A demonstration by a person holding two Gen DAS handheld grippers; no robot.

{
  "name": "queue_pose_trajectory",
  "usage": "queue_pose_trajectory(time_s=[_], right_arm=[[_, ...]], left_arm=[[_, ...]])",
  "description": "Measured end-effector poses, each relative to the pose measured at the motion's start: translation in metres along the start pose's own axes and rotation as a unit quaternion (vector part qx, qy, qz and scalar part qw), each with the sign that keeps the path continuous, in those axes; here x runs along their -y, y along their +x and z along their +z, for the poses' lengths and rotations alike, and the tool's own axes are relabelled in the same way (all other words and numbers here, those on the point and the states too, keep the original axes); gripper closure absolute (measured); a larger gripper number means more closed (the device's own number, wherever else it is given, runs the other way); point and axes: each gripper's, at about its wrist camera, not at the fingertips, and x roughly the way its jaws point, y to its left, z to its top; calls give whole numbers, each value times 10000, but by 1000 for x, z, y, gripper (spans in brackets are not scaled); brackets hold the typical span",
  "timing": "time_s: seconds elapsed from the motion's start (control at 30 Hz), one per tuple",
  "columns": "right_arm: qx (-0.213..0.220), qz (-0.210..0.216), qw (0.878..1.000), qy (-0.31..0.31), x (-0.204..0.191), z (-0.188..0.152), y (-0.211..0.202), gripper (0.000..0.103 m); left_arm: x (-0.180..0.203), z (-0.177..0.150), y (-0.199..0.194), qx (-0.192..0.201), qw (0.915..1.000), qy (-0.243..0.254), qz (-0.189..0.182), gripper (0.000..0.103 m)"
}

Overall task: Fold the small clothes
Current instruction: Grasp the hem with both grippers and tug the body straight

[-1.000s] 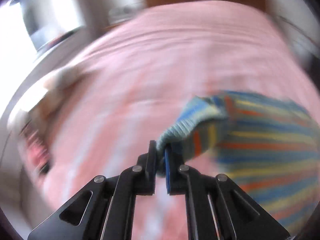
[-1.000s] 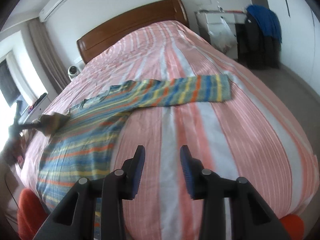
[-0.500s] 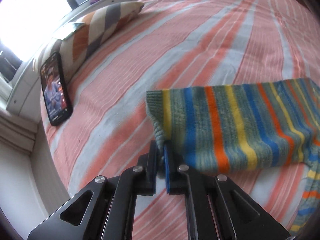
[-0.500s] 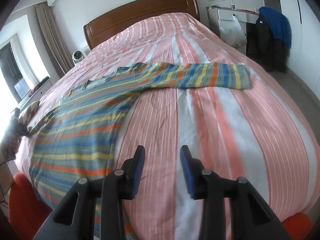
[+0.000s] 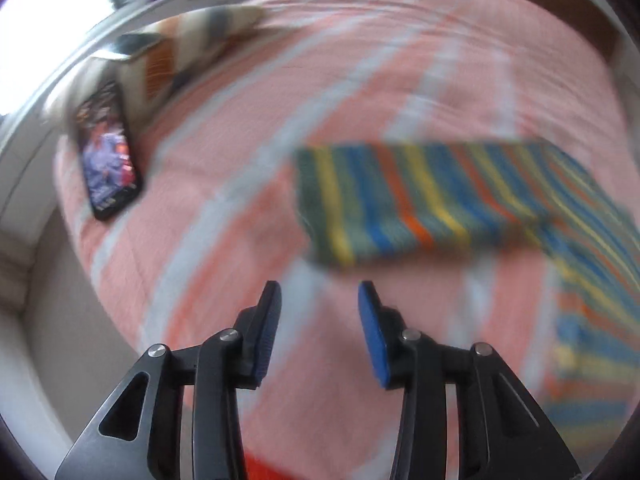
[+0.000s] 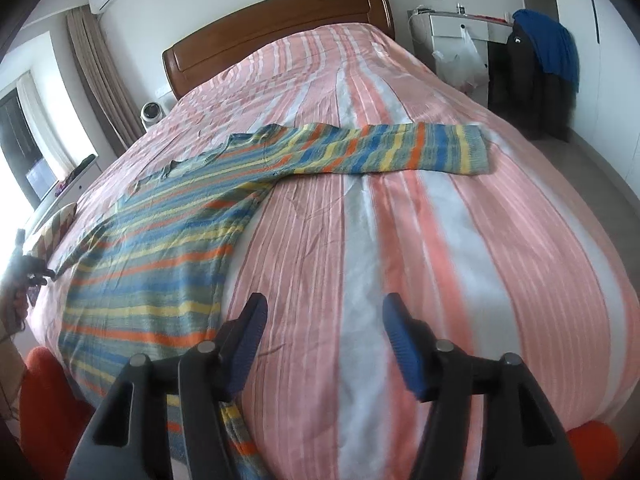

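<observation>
Left wrist view, blurry: the striped sweater (image 5: 460, 204) lies on the bed (image 5: 248, 240), w/ bands of blue, yellow, orange and grey-green. Its sleeve end lies flat just ahead of my left gripper (image 5: 318, 300) and is not touching it. The jaws are opening and nothing is between them. Half a sec ago this gripper was pinched on the cuff corner; now the cuff is let go. A phone (image 5: 108, 152) w/ lit screen lies near the bed edge at left, beside a zigzag pillow (image 5: 188, 44).

Right wrist view, sharp: the whole sweater (image 6: 160, 264) is spread flat on the left part of the bed (image 6: 460, 260), the body toward the near edge, one sleeve stretched out to the right across the pink and white stripes. My right gripper (image 6: 324, 308) hangs over bare cover, well apart from that sleeve; its jaws are opening, wider than a sec ago, w/ nothing in them. Only this view shows the headboard (image 6: 276, 28), the far sleeve and, at far left, my left gripper (image 6: 36, 272) by the other sleeve. The phone shows only in the left view.
</observation>
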Motion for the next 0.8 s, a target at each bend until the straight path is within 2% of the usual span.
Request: queue_pose_trajectory(time_s=[0.03, 0.1, 0.13, 0.17, 0.23, 0.33, 0.43, 0.47, 0.53, 0.57, 0.6, 0.63, 0.8], right_arm=[[-82, 85, 9999, -18, 0, 0, -2, 43], [-483, 550, 9973, -61, -5, -4, -5, 43], [-690, 794, 9944, -55, -7, -7, -4, 43], [-1009, 1152, 9882, -58, -11, -13, -2, 43], [-1548, 1532, 9758, -200, -22, -28, 3, 43], [-2072, 1456, 9658, -564, -35, -50, 12, 43], [-2436, 1442, 9573, -585, -37, -62, 26, 46], [-2531, 1479, 9544, -572, -38, -66, 32, 48], [-2574, 1455, 9531, -644, -42, -69, 41, 58], [-2569, 1416, 9534, -705, -44, -70, 44, 61], [-2567, 1398, 9534, -743, -45, -70, 46, 73], [-2587, 1388, 9527, -780, -47, -71, 46, 99], [-2786, 1389, 9480, -659, -49, -68, 23, 99]], left_arm=[[7, -11, -7, -67, 9994, 206, -280, 49], [29, -50, -22, -296, 9928, 687, -934, 30], [42, -74, -27, -438, 9862, 986, -1253, 27], [51, -91, -29, -532, 9817, 1182, -1394, 24], [69, -124, -26, -741, 9750, 1551, -1406, 23], [86, -153, -14, -925, 9730, 1749, -1188, 23], [100, -170, -1, -1178, 9677, 1808, -1301, 25], [106, -174, 1, -1153, 9666, 1914, -1257, 34], [114, -177, 4, -1135, 9647, 2067, -1174, 63], [116, -177, 6, -1207, 9637, 2020, -1262, 101], [116, -179, 7, -1288, 9629, 1982, -1301, 101], [116, -179, 6, -1292, 9634, 1977, -1268, 101], [112, -195, -11, -1349, 9553, 2373, -1135, 103]])
